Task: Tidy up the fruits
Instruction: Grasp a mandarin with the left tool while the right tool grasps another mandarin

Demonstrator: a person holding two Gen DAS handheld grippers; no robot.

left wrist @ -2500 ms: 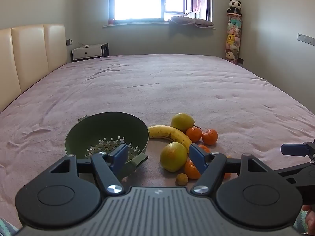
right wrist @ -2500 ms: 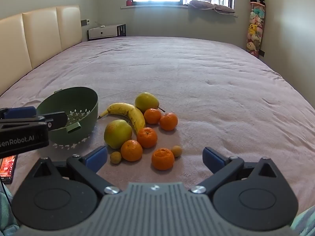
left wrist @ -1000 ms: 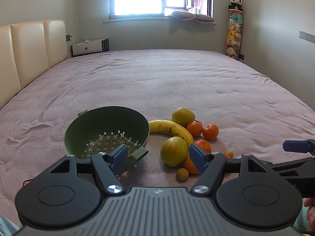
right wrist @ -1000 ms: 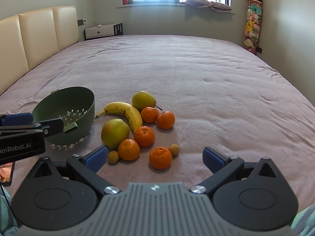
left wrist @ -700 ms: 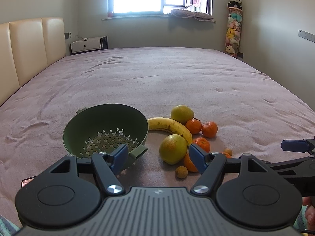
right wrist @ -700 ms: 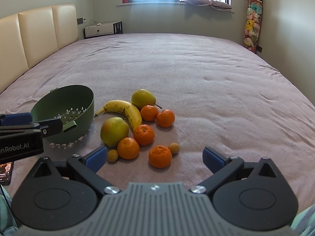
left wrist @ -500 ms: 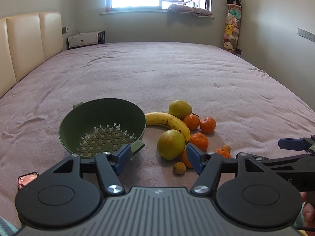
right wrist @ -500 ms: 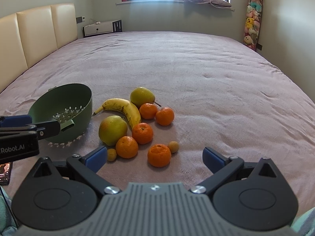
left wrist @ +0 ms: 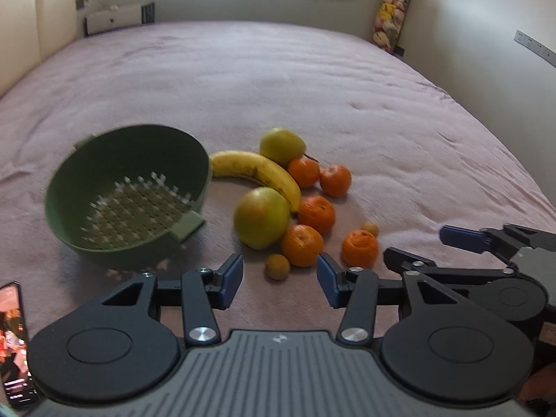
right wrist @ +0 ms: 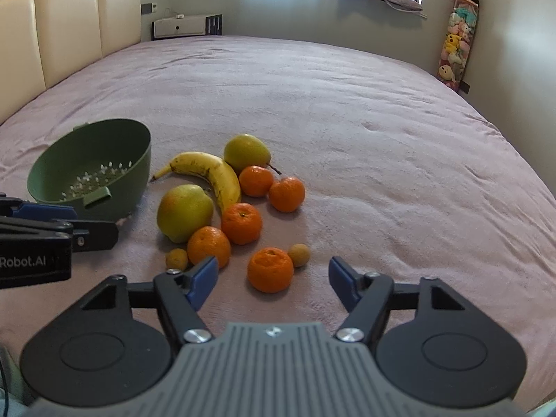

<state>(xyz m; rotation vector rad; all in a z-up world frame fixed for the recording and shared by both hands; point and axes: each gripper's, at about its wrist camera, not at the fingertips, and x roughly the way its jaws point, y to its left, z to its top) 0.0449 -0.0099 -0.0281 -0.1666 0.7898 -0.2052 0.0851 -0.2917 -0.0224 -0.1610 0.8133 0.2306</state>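
Note:
A green colander (left wrist: 128, 194) (right wrist: 93, 170) lies tilted and empty on the pink bedspread. Right of it lies a heap of fruit: a banana (left wrist: 257, 173) (right wrist: 212, 173), two yellow-green pears (left wrist: 260, 217) (right wrist: 184, 212), several tangerines (right wrist: 270, 269) and two small brown fruits (left wrist: 278, 267) (right wrist: 299, 254). My left gripper (left wrist: 279, 279) hovers just short of one small brown fruit, its jaws closing with nothing between them. My right gripper (right wrist: 272, 279) hangs in front of the nearest tangerine, jaws closing, pads clear of it.
A phone (left wrist: 14, 344) with a lit screen lies at the near left. A cream headboard (right wrist: 69, 27) runs along the left; a white cabinet (right wrist: 187, 26) and a rack of plush toys (right wrist: 455, 41) stand at the far wall. The bedspread (right wrist: 382, 139) stretches wide beyond the fruit.
Both grippers dipped toward the fruit and both pairs of jaws narrowed. The fruit and colander look larger and nearer; none of them moved.

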